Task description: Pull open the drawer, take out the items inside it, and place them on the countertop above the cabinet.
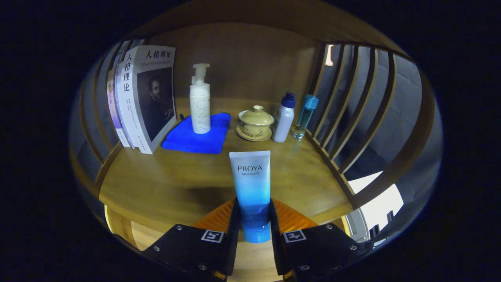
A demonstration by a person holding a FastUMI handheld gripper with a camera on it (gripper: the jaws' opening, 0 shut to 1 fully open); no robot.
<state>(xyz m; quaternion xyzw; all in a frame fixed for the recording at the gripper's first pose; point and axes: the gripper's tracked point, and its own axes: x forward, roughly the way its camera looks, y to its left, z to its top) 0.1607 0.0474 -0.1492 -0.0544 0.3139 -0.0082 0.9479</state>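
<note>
Tube's [251, 184] dark lower sides behind the hand-held gripper's [253, 219] fingers.

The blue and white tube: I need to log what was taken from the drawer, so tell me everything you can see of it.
The tube is a soft-looking plastic squeeze tube, white at its flat crimped top and fading to deep blue toward its lower end. It stands upright, held between the two fingers of the gripper, which press on its blue lower part from both sides. It hangs above the front of the wooden countertop; its bottom end looks clear of the wood.
</note>
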